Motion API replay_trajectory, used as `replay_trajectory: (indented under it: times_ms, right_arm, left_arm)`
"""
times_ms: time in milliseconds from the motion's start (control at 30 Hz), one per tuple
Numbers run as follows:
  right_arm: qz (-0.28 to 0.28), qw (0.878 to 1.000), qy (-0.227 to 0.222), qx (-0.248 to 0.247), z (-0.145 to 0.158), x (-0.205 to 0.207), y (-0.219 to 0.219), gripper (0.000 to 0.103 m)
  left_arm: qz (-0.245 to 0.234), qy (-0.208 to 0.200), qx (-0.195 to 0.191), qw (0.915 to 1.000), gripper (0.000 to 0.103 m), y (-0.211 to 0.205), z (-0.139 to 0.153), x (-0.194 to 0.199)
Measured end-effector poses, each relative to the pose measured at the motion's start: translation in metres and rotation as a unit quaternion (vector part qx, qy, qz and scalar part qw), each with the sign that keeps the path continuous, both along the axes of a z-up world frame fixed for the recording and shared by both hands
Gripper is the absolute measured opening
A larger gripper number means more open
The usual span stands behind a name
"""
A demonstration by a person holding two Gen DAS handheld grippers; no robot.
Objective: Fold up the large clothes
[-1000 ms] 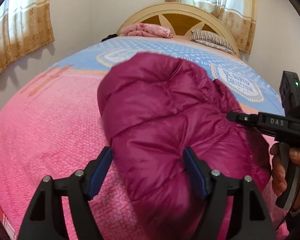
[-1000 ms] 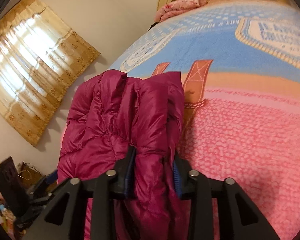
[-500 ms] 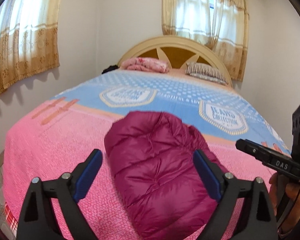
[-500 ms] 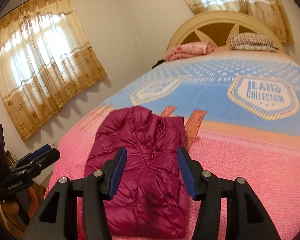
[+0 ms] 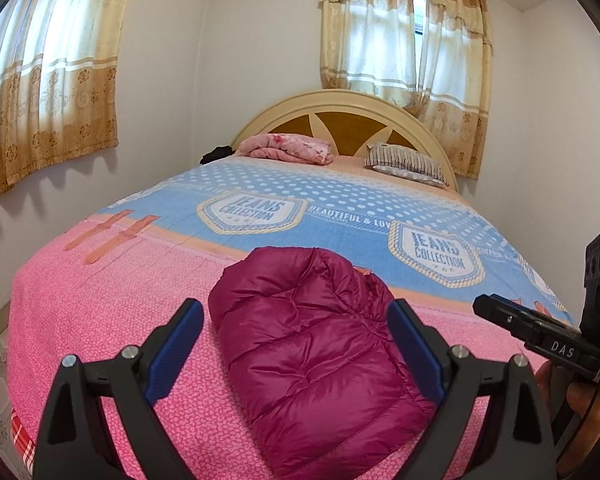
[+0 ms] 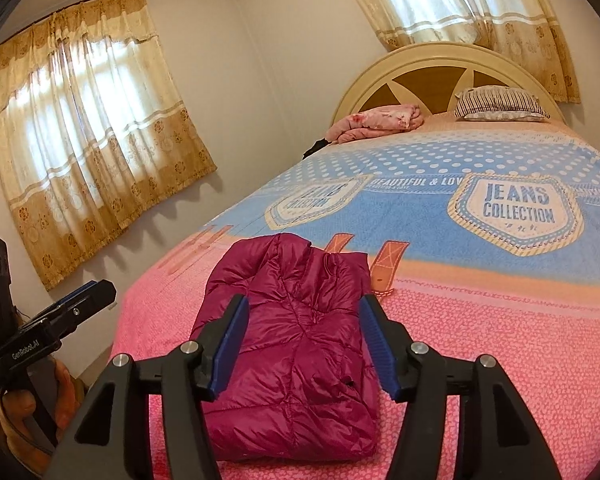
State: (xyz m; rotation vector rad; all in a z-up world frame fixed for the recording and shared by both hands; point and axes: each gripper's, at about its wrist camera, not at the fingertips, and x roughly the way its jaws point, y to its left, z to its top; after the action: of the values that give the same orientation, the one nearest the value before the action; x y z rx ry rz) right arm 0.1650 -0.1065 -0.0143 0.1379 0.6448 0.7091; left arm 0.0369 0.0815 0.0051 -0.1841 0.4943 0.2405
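The bed (image 5: 100, 292) is carrying a folded magenta puffer jacket (image 5: 316, 356) – a pink blanket (image 5: 288, 148) and striped pillow (image 5: 406, 162) are lying by its headboard

one folded magenta puffer jacket (image 5: 316, 344) lies on one bed (image 5: 100, 300). at the headboard end are one striped pillow (image 5: 406, 162) and one rolled pink blanket (image 5: 288, 148). two curtained windows (image 5: 400, 40) show. two hand-held grippers appear: the left hand-held gripper (image 5: 296, 352) and right hand-held gripper (image 6: 302, 344).

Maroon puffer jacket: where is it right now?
The maroon puffer jacket lies folded on the pink near end of the bedspread, central in both wrist views, below the blue band, held by neither gripper.
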Motion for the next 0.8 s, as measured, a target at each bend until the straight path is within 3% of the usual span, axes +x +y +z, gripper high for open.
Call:
replay_trajectory:
  times_ms: [800]
  right_arm:
    - [-0.003, 1.000, 0.000, 0.002, 0.0015, -0.0023, -0.0078, 0.060]
  left_arm:
    - [0.001, 0.002, 0.001, 1.0000, 0.099, -0.0027, -0.0035, 0.0010]
